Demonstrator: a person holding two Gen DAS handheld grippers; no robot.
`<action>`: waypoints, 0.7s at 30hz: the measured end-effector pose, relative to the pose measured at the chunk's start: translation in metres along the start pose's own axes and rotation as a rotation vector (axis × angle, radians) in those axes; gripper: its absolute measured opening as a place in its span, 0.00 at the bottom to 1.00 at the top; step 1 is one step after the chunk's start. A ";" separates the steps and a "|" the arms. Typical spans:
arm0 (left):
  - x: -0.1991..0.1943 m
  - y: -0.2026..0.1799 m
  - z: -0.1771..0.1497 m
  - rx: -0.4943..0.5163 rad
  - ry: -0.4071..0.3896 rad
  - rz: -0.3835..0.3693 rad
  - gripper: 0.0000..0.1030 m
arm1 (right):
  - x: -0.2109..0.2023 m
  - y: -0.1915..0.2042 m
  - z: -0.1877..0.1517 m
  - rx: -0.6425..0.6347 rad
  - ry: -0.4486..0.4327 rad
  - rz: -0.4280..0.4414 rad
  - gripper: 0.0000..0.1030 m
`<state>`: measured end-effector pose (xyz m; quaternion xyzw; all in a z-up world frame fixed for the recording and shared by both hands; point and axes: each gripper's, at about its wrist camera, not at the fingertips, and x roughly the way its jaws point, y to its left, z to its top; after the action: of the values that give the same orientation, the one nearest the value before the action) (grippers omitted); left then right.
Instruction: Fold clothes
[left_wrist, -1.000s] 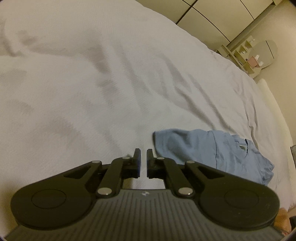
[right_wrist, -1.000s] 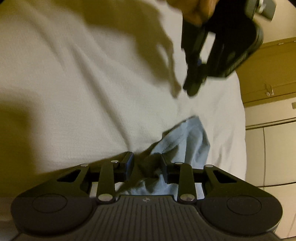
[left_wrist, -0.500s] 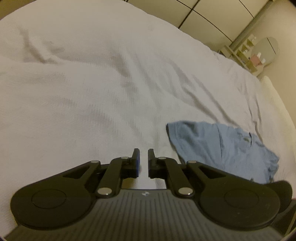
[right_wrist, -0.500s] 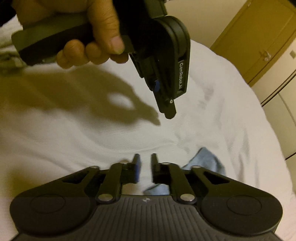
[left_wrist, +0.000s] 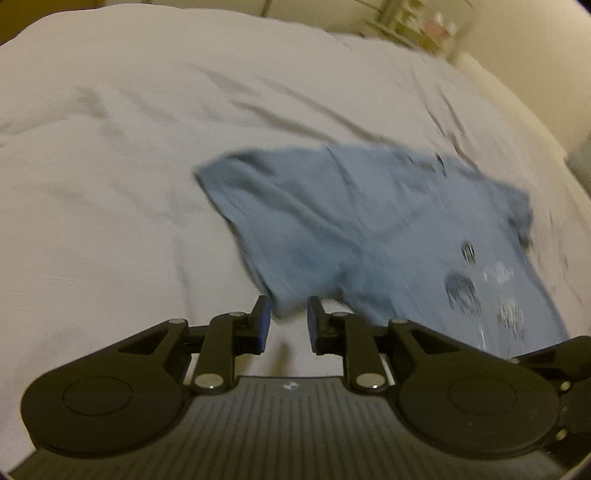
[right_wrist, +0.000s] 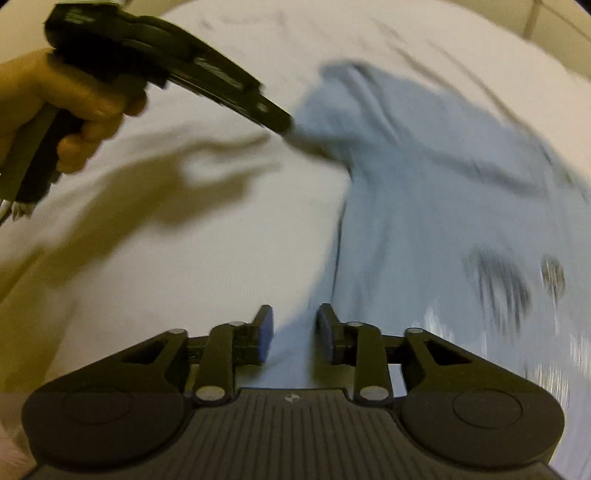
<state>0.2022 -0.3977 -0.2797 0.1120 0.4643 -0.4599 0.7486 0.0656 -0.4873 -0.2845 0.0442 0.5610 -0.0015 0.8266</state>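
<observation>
A light blue T-shirt (left_wrist: 369, 229) with a dark print lies spread on the white bedsheet (left_wrist: 110, 177); both views are motion-blurred. My left gripper (left_wrist: 289, 317) is open, and the shirt's near sleeve edge lies just at its fingertips. In the right wrist view the T-shirt (right_wrist: 443, 206) fills the right half. My right gripper (right_wrist: 295, 328) is open over the shirt's left edge, with cloth showing between its fingers. The left gripper (right_wrist: 282, 123), held by a hand (right_wrist: 74, 110), points its tip at the shirt's upper sleeve.
The wrinkled bedsheet (right_wrist: 184, 258) stretches wide to the left of the shirt. A small shelf with items (left_wrist: 417, 22) stands against the wall beyond the bed's far edge. A dark shadow of the left gripper falls on the sheet.
Both grippers swung toward the shirt, which now fills much more of each view. The left gripper's fingers went from shut to open. The right gripper narrowed, then opened again.
</observation>
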 end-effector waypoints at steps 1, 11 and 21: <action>-0.002 -0.008 -0.005 0.018 0.012 0.017 0.17 | -0.006 -0.003 -0.009 0.033 0.006 0.002 0.33; -0.062 -0.071 -0.083 0.042 0.129 0.009 0.27 | -0.102 -0.043 -0.108 0.251 -0.005 -0.063 0.36; -0.086 -0.131 -0.176 -0.086 0.248 -0.027 0.41 | -0.171 -0.142 -0.254 0.426 0.025 -0.203 0.40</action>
<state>-0.0178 -0.3149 -0.2725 0.1296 0.5739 -0.4321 0.6834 -0.2406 -0.6177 -0.2291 0.1612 0.5599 -0.2023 0.7872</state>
